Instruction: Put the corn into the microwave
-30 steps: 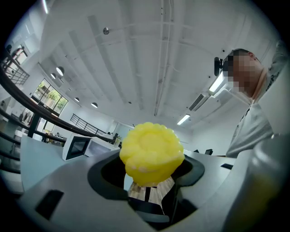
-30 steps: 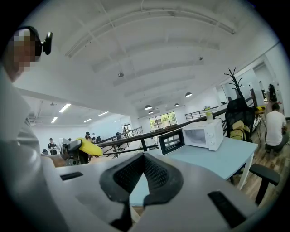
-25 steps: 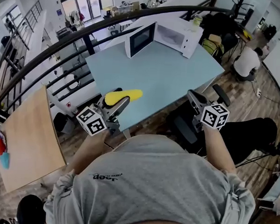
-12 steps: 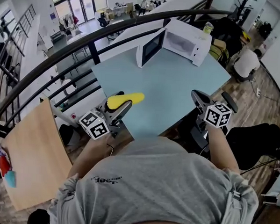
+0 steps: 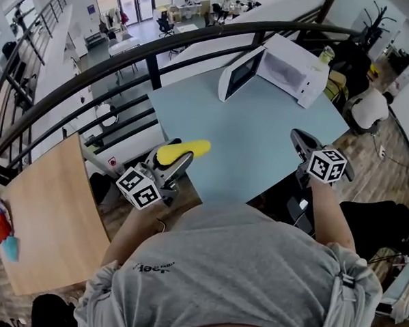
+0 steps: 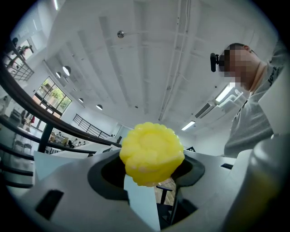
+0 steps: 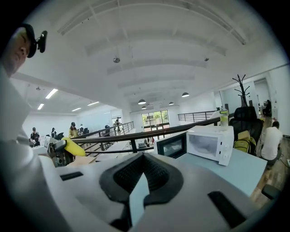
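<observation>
Corn (image 5: 183,151) sits clamped between the jaws of the left gripper (image 5: 171,166). Its long axis runs along the jaws, so the tip sticks out past them, pointing away from the person (that claw's own camera meets the cob end-on). Ahead of the claw lies a pale blue table (image 5: 261,128). The white microwave (image 5: 285,61) stands at its far side, well apart, door open. The right gripper (image 5: 303,140) is empty, jaw tips drawn together.

Corn (image 5: 185,150) yellow, microwave (image 5: 295,65) white, table (image 5: 260,142) pale blue, shirt (image 5: 239,277) grey.
</observation>
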Demonstrator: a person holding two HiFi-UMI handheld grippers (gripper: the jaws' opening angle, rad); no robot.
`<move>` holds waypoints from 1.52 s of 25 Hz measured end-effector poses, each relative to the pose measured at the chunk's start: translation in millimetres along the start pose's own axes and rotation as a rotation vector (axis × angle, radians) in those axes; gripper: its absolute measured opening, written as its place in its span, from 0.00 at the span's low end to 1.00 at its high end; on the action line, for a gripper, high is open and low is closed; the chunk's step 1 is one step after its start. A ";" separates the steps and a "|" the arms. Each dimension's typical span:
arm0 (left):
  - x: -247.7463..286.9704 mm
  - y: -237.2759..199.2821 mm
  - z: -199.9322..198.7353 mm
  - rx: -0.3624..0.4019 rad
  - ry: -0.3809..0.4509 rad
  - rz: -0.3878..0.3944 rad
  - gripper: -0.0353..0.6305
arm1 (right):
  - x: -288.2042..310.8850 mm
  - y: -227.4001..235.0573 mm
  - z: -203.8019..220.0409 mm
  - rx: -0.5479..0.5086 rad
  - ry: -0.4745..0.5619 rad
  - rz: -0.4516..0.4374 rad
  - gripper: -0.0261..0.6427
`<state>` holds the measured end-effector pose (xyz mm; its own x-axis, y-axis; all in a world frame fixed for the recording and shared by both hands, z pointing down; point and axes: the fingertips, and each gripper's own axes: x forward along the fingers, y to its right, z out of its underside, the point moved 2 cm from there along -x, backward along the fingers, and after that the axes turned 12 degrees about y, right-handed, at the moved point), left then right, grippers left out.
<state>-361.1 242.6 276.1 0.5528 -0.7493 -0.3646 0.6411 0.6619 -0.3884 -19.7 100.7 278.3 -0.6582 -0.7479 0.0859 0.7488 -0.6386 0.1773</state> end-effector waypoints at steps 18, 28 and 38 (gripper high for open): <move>146.8 -48.1 57.7 0.028 -0.084 -0.101 0.46 | 95.6 150.9 7.6 0.054 -0.002 -0.093 0.06; 357.4 -116.0 170.6 0.026 -0.206 -0.024 0.46 | 173.2 295.6 32.7 0.078 0.029 -0.091 0.06; 485.7 -196.2 258.3 0.023 -0.215 -0.001 0.46 | 224.1 352.8 77.8 0.070 0.020 -0.044 0.07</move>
<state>-80.9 -256.1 393.8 0.6513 -0.7385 -0.1746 0.6523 0.6624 -0.3684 90.9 -278.1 436.4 -0.6883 -0.7232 0.0567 0.7113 -0.6575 0.2484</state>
